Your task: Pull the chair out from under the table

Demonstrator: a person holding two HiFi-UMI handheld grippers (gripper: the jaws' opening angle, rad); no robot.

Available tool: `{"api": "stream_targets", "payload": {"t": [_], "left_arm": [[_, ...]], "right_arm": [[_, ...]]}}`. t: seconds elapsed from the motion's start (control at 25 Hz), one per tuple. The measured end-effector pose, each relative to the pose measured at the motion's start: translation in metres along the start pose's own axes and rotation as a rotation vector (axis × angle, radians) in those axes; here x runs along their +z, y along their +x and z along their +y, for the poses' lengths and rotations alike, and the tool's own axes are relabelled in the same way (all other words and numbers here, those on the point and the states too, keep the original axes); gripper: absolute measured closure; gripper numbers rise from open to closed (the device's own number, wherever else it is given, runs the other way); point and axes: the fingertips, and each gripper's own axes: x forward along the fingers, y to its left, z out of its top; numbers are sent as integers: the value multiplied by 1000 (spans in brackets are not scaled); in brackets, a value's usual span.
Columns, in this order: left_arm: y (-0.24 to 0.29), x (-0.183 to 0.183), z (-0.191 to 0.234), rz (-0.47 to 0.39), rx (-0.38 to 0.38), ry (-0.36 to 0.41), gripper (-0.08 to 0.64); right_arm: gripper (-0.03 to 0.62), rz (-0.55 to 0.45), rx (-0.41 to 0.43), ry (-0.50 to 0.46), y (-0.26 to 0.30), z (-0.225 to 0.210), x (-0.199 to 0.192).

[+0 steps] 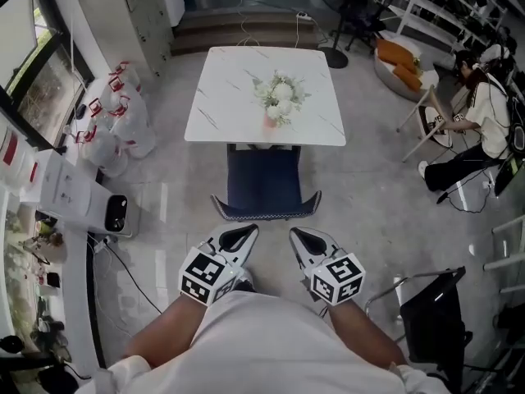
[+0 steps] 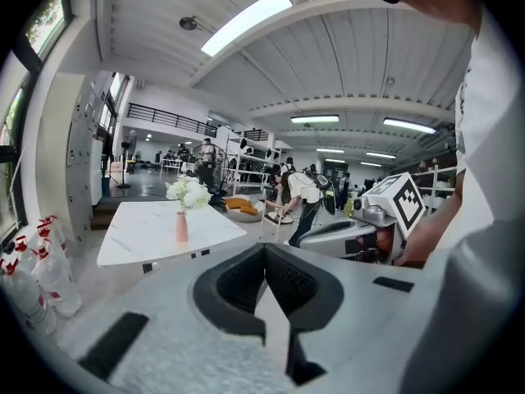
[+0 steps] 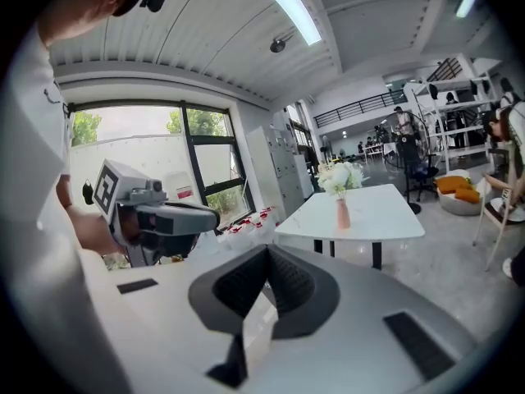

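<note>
Looking across the room, the biggest thing is the shiny grey floor, with a white marble-look table sitting in the middle of it. The navy chair is at the table's near edge. The front of its seat is tucked under the top, and the rest of the seat and the curved back stick out toward whoever's holding the grippers, so it's only partly under there, not pulled clear. Off to the right a seated person in a white top is leaning forward, well apart from the table, and there's a black chair nearer the front right corner. On the left there's a heap of white bags with red bits on top, piled by the window. Then the two tools: the left gripper and right gripper are held side by side just short of the chair back, near it but not touching, both aimed at it. Both have their fingers pressed together with nothing between them, so totally empty. Smallest bit: a pink vase of white flowers on the tabletop, roughly in the middle.
</note>
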Motion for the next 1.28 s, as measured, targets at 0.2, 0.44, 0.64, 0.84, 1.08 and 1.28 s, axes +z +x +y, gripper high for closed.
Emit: {"api": "stream_targets", "payload": {"t": [0.2,0.44,0.64,0.84,1.08,1.28], "left_arm": [[6,7,41,0,-27,40,551],[14,7,76,0,-57,46,551],[20,3,83,18,-77,39,551],[29,7,90,14,-53,30,551],[42,18,97,-6,6,4,551],[55,26,99,-25,45,-7,551]], "right_arm": [[586,-15,-43,-10,35,-8,17],[586,-19,-84,-1,65,-17,21],[586,-9,-79,26,75,-17,21],[586,-7,-64,26,80,-29,26],[586,2,-33,-2,81,-53,39],[586,11,-18,-20,75,-72,45]]}}
